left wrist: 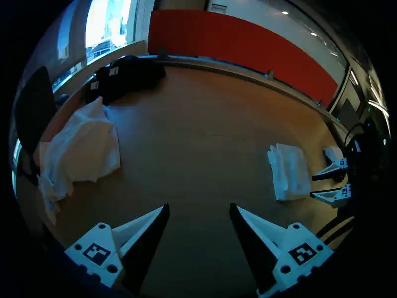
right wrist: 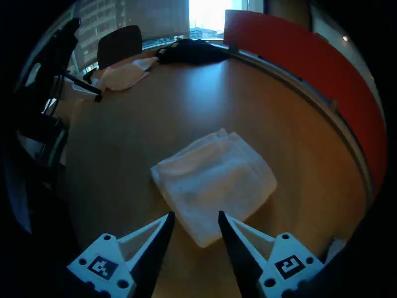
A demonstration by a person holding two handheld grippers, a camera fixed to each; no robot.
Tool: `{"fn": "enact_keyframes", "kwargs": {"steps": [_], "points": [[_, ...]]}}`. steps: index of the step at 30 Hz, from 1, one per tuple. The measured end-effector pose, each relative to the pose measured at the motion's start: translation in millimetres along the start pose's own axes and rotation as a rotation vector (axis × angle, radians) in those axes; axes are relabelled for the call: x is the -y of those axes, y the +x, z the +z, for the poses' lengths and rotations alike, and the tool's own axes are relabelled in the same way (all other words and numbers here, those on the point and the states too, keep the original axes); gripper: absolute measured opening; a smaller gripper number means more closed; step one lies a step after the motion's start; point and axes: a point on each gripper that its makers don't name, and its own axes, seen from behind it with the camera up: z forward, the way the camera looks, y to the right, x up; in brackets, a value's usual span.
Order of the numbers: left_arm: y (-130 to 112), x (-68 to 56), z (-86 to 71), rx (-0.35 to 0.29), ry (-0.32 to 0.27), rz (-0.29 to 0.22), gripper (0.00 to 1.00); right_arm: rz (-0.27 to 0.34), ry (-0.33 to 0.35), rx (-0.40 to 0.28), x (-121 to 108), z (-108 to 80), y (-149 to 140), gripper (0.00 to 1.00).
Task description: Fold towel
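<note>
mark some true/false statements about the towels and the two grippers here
1. The folded towel lies flat on the wooden table. True.
2. The right gripper is shut on the folded towel. False: its fingers stand apart at the towel's near edge.
3. A crumpled white pile lies elsewhere on the table. True.
4. The left gripper holds a towel. False: it is open over bare table.
5. The partition behind the table is blue. False: it is red.
</note>
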Motion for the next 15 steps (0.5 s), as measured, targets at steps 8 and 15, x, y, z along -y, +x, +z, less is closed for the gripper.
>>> {"fn": "enact_keyframes", "kwargs": {"steps": [8, 15], "points": [[-1.7, -2.8, 0.6, 0.004, -0.001, 0.003, 0.89, 0.028, -0.018, 0.031, -2.3, -1.4, -25.0, 0.67], [-3.1, -4.1, 0.2, 0.006, 0.0, 0.005, 0.89, 0.043, -0.037, 0.06, -5.5, 3.8, -38.8, 0.66]]}}
